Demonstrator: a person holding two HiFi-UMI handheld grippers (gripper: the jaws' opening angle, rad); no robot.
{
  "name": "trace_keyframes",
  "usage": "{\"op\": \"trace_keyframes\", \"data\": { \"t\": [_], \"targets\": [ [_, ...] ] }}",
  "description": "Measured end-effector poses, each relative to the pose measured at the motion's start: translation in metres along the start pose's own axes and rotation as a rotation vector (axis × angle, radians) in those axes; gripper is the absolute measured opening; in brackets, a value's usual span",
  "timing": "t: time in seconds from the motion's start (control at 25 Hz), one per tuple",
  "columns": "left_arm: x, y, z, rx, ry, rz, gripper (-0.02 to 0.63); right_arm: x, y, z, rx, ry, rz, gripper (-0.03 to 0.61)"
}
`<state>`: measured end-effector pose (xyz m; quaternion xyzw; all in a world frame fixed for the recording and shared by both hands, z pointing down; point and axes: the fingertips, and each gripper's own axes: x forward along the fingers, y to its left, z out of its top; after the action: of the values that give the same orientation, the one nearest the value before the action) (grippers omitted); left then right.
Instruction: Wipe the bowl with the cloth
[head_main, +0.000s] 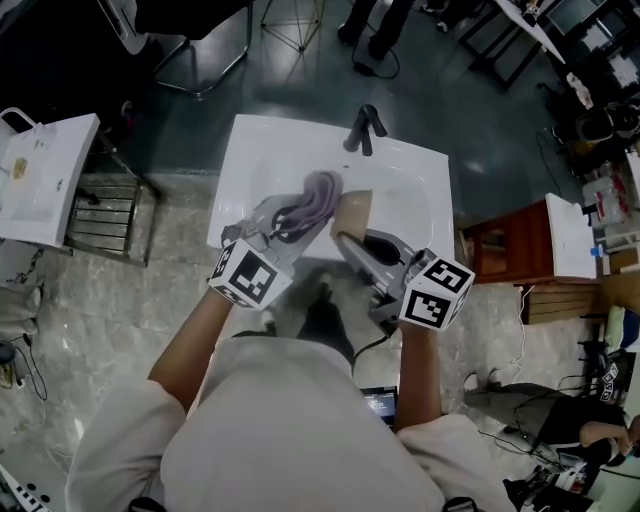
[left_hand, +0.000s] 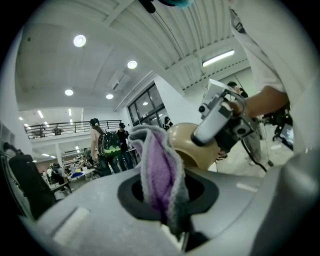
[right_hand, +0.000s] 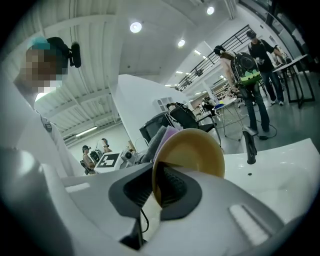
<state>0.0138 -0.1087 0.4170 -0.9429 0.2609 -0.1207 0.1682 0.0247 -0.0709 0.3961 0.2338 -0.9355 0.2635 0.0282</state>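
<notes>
**Purple-grey cloth (left_hand: 159, 175) against tan bowl (right_hand: 195, 150) over the white sink (head_main: 262, 150)**

Both things hang above the sink's basin, just in front of its dark faucet (head_main: 365, 128). The left gripper (head_main: 288, 218) has its jaws clamped on the cloth, which stands up in a fold from between them. The right gripper (head_main: 348, 243) pinches the bowl's rim, jaws almost together on the thin wall, and holds the bowl tilted on edge. The cloth touches the bowl on the side facing the left gripper.
</notes>
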Motion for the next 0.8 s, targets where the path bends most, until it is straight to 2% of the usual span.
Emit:
{"op": "trace_keyframes", "data": {
  "t": [0.32, 0.56, 0.8],
  "targets": [
    [0.009, -0.044, -0.009, -0.037, 0.021, -0.135, 0.064, -0.021, -0.011, 0.001, 0.087, -0.077, -0.007, 0.017],
    [0.013, -0.060, 0.002, -0.065, 0.017, -0.192, 0.064, -0.040, -0.028, 0.002, 0.162, -0.133, -0.030, 0.017],
    [0.035, -0.051, 0.022, -0.015, -0.016, -0.223, 0.064, -0.055, -0.044, 0.004, 0.176, -0.112, -0.054, 0.014]
  ]
}}
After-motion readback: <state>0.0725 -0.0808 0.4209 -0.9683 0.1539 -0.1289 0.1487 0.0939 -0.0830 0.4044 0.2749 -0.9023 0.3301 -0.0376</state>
